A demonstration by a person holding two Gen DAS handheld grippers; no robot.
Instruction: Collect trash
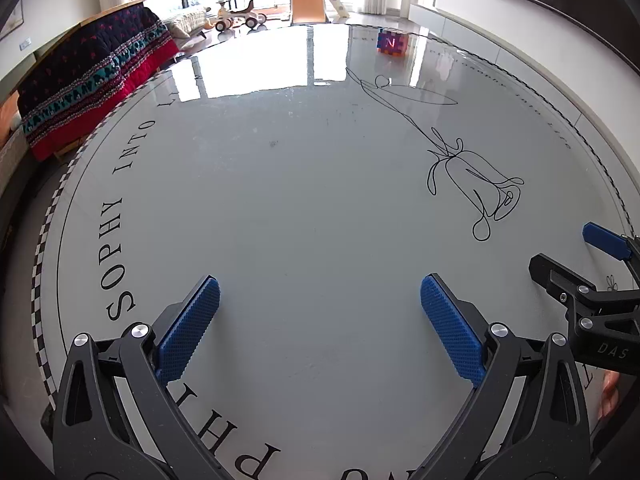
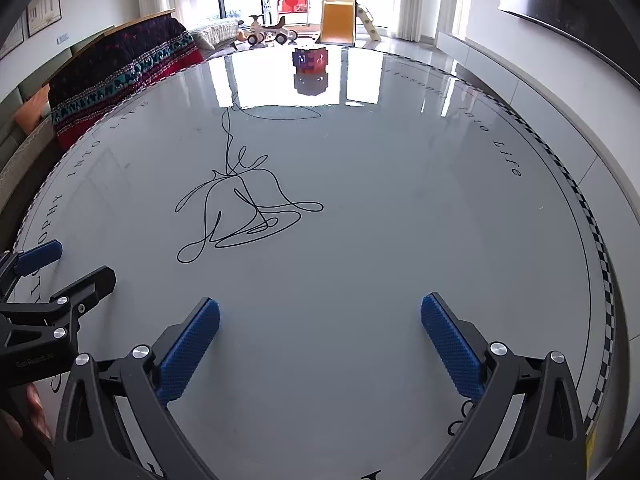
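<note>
My left gripper (image 1: 320,312) is open and empty, just above the near part of a round glossy grey table (image 1: 300,208). My right gripper (image 2: 320,332) is open and empty too, beside it on the right. Each shows at the edge of the other's view: the right gripper (image 1: 560,252) in the left wrist view, the left gripper (image 2: 80,260) in the right wrist view. A small colourful cube (image 1: 391,42) stands alone at the table's far edge; it also shows in the right wrist view (image 2: 310,60). I see no other loose item on the table.
The table (image 2: 400,220) carries a printed line drawing of a flower (image 2: 240,208) and lettering round its rim. A sofa with a dark red patterned blanket (image 1: 92,76) stands at the far left. Toys and a small slide (image 2: 340,16) stand by the windows beyond.
</note>
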